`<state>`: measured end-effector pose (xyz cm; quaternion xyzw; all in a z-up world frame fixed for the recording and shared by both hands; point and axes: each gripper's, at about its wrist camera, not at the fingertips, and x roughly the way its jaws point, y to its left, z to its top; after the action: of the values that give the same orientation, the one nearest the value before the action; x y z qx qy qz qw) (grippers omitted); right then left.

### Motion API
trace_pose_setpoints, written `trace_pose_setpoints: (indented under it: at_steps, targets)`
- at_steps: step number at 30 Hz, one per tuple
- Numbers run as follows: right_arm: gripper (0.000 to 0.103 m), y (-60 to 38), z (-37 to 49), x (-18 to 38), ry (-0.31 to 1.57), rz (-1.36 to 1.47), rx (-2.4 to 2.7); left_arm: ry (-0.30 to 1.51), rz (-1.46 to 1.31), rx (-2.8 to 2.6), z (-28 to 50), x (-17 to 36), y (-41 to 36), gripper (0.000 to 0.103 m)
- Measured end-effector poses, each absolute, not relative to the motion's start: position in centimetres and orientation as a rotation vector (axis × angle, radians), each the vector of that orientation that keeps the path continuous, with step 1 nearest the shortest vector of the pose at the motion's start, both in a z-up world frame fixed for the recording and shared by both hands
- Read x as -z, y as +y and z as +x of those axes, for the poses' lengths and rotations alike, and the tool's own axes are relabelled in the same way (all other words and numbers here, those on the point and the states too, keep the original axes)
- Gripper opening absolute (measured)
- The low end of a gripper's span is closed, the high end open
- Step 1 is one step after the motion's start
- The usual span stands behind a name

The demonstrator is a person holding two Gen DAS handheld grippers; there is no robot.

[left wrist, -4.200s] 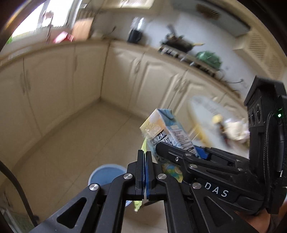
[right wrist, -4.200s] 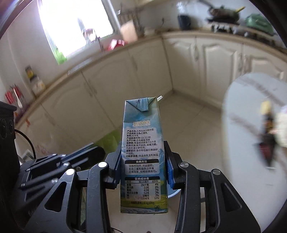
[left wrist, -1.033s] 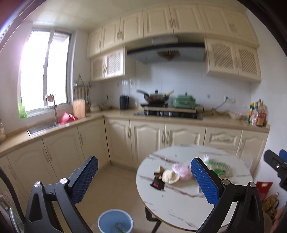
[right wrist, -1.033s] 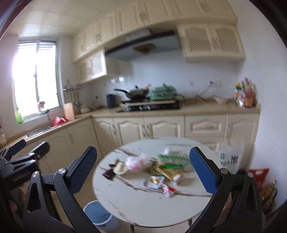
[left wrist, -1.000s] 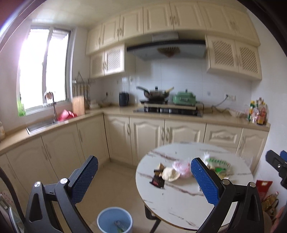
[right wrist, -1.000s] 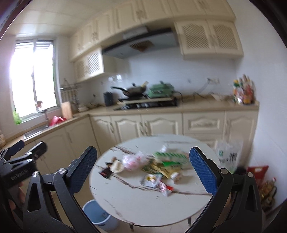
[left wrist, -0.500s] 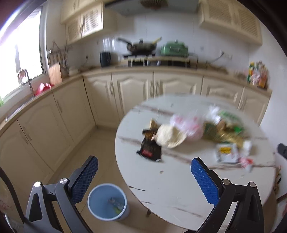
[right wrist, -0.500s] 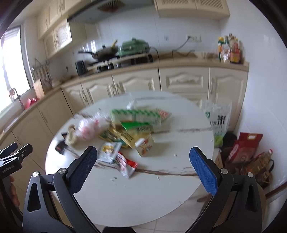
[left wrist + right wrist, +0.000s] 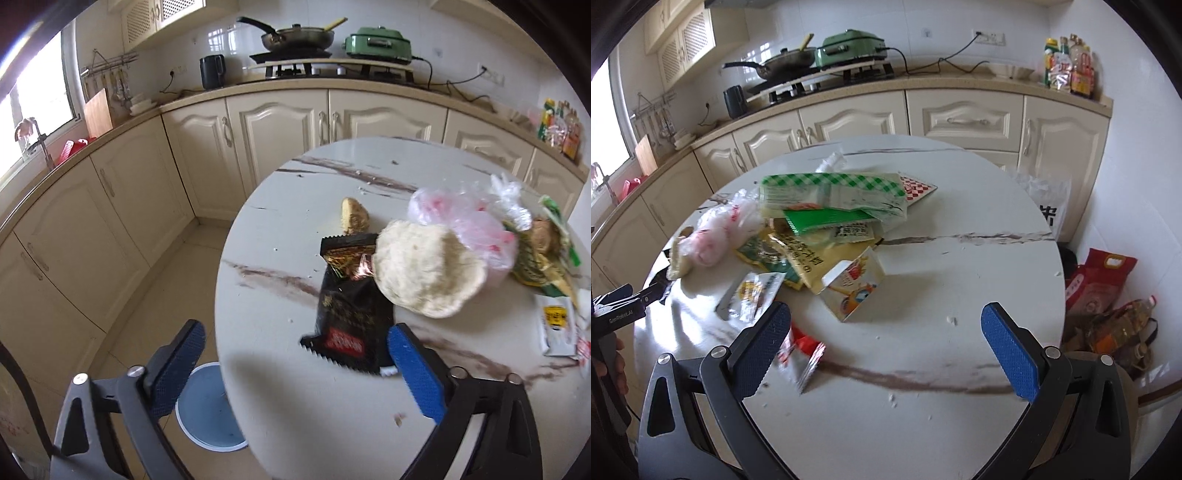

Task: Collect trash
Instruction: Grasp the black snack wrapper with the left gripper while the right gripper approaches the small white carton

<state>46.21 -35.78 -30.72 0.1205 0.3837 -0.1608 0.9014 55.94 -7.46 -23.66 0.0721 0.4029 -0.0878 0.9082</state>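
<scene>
Trash lies on a round marble table. In the left wrist view a black snack wrapper sits under a pale flatbread, beside a pink plastic bag. My left gripper hangs just short of the wrapper with its jaws closing and nothing between the pads. In the right wrist view a small open carton, yellow and green packets, a white sachet and a red wrapper lie spread out. My right gripper stands open above the table, empty.
A blue bin stands on the floor under the table's left edge. Cream cabinets and a counter with stove, pan and green cooker line the walls. Rice bags and an oil bottle sit on the floor to the right.
Both grippers have swung down and in from a level view of the kitchen to close above the table. The carton and wrapper held earlier are gone from the jaws.
</scene>
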Motion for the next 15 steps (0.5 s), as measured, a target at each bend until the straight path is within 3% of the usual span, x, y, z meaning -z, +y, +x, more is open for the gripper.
trace_pose_setpoints:
  at_steps: [3, 5, 6, 8, 10, 13, 15]
  targets:
    - [0.103, -36.3, 46.9, 31.3, 0.807, 0.246, 0.345, 0.839, 0.115, 0.225, 57.8, 24.2, -7.7, 0.09]
    - [0.103, -36.3, 47.5, 31.8, 0.82, 0.256, 0.324, 0.823, 0.102, 0.261, 58.5, 24.1, -7.7, 0.072]
    - [0.103, -36.3, 47.8, 32.0, 0.826, 0.258, 0.313, 0.815, 0.109, 0.278, 58.8, 24.2, -7.8, 0.068]
    - [0.103, -36.2, 48.5, 32.4, 0.839, 0.249, 0.308, 0.807, 0.109, 0.313, 58.5, 24.5, -7.5, 0.042]
    - [0.103, -36.1, 49.3, 32.7, 0.868, 0.239, 0.294, 0.802, 0.109, 0.326, 58.8, 24.5, -7.1, 0.028]
    - [0.103, -35.7, 50.2, 33.0, 0.925, 0.19, 0.281, 0.791, 0.107, 0.335, 58.8, 24.6, -6.5, 0.016]
    - [0.103, -35.4, 50.7, 33.1, 0.953, 0.167, 0.291, 0.8, 0.056, 0.355, 58.5, 24.5, -5.5, 0.013]
